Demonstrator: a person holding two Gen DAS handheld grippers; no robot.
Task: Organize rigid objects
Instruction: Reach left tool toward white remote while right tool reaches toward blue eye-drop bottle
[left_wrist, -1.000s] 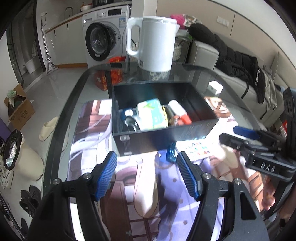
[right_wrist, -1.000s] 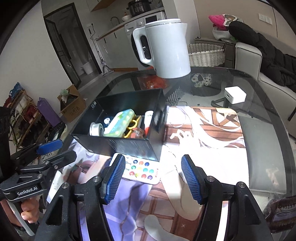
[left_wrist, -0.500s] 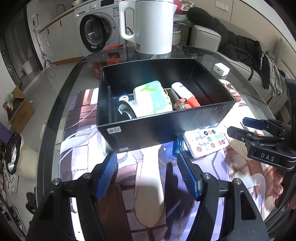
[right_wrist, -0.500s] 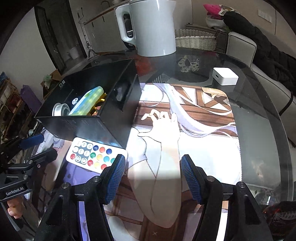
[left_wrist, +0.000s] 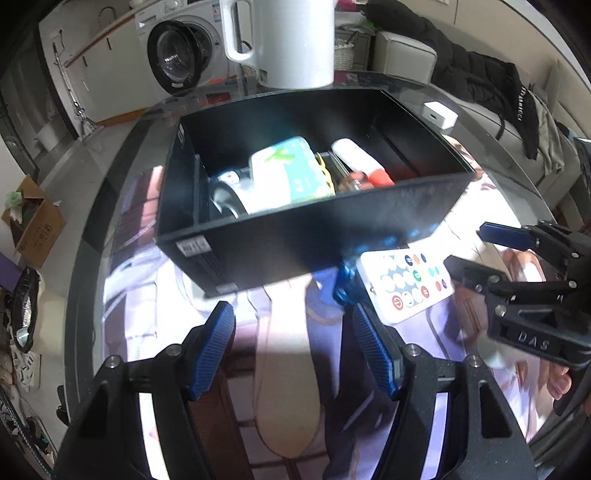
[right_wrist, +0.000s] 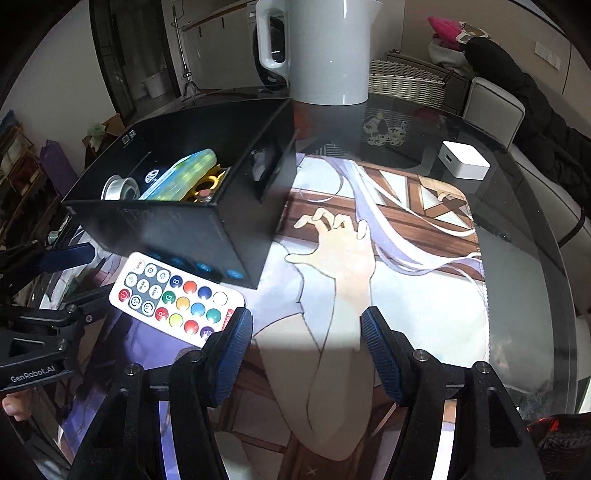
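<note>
A black open box stands on the printed mat and holds a green-and-white pack, a white bottle with a red cap and a metal roll. A white remote with coloured buttons lies flat in front of the box, beside a small blue object. My left gripper hangs open over the mat, and the remote is just right of its right finger. My right gripper is open too. The remote lies at its left finger, which hides one corner.
A white kettle stands behind the box. A small white adapter sits at the far right of the glass table. A sofa with a black coat is beyond. Each gripper shows at the edge of the other's view.
Both grippers have come down and in toward the mat and now tilt more steeply. The box and the remote look larger and closer. Neither gripper's jaws have changed.
</note>
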